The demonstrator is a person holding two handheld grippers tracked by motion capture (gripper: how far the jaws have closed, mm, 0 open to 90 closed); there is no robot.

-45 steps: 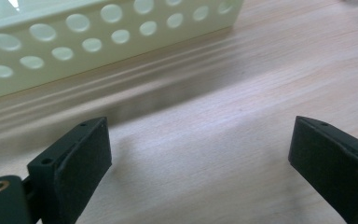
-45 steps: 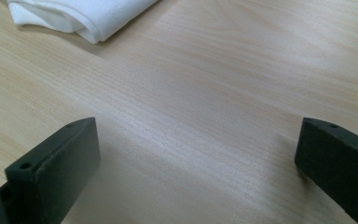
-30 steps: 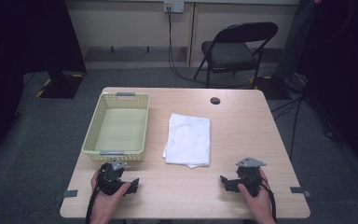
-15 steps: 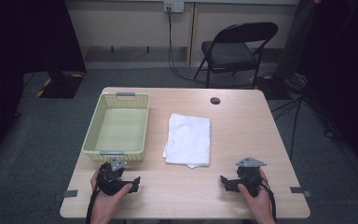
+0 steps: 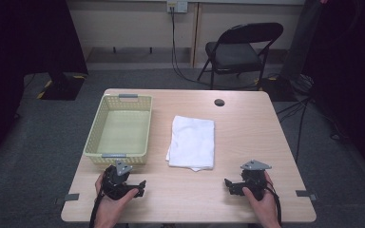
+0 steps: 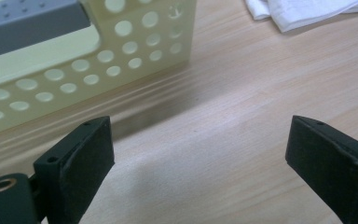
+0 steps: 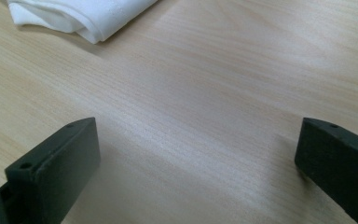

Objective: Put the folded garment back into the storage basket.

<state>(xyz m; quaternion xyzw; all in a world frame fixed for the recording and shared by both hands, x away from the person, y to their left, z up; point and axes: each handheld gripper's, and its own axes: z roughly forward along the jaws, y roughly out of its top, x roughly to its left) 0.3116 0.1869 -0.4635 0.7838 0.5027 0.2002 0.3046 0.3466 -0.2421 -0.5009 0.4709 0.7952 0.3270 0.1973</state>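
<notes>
From the high view we see our left gripper (image 5: 140,184) and right gripper (image 5: 228,183) resting low at the near edge of the table (image 5: 247,123), well apart from each other, with the folded white towel (image 5: 192,141) lying between them and a little farther out, just right of the yellow basket (image 5: 119,128), which holds nothing that we can see. Neither tool has hold of anything. We judge that the towel is the thing we reach for, and the main risk is pinching only its top layer, so that the fold falls open as it lifts. In the left gripper view our jaws stand wide apart over bare wood, with the basket's perforated near wall (image 6: 135,46) close ahead and a corner of the towel (image 6: 303,11) at the far right; if we swing this tool toward the cloth without lifting it, a jaw may knock the basket and shove it along the table. In the right gripper view the jaws again gape wide and empty, and the towel's near corner (image 7: 79,16) lies ahead at the far left. Coming in flat from here, we could push the cloth and bunch it instead of sliding a jaw beneath it; and an uneven pull by the two hands would drag it askew.
</notes>
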